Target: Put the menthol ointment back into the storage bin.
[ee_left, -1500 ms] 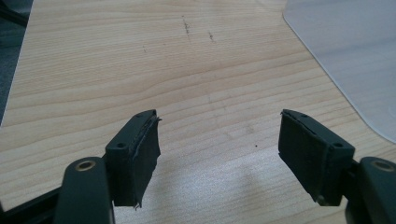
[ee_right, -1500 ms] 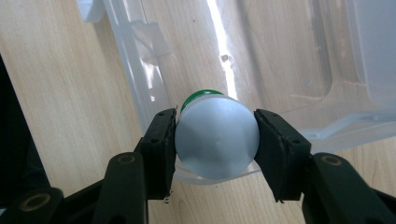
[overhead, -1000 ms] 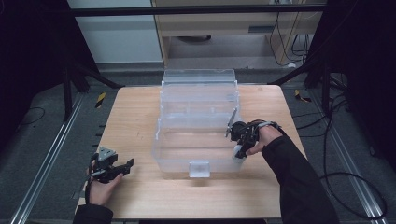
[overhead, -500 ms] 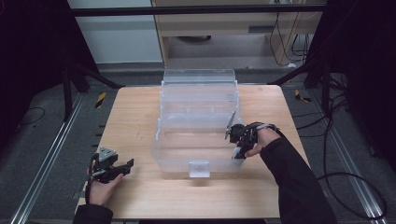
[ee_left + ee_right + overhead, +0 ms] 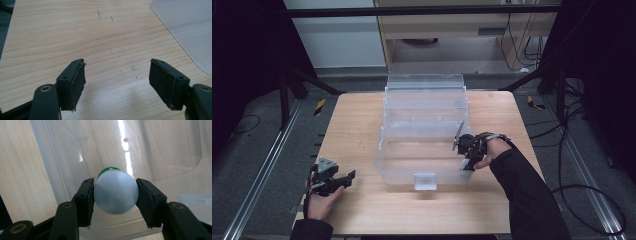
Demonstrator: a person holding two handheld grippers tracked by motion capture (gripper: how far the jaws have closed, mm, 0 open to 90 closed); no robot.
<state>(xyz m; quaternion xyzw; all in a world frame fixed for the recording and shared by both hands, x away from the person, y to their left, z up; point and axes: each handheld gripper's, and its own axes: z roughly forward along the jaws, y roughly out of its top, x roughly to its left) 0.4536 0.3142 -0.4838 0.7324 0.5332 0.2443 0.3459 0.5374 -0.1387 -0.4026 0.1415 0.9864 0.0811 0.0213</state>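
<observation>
A clear plastic box (image 5: 384, 150) with its lid folded open behind it stands mid-table. My right gripper (image 5: 465, 149) is at the box's right wall, shut on a small round container (image 5: 116, 193). I see the container end-on: a silver-grey face with a green part behind it. It hangs over the box's rim (image 5: 62, 170), and both pads (image 5: 87, 195) press its sides. My left gripper (image 5: 346, 178) rests near the table's front left corner, well left of the box, jaws wide open over bare wood (image 5: 117, 77).
The wooden table (image 5: 352, 120) has free room left of the box and along its front edge. A corner of the clear plastic box (image 5: 190, 32) lies ahead and to the right of the left jaws. Dark floor, rails and cables surround the table.
My right gripper has shifted slightly left, closer over the box's right wall, still holding the container. The left gripper has not moved.
</observation>
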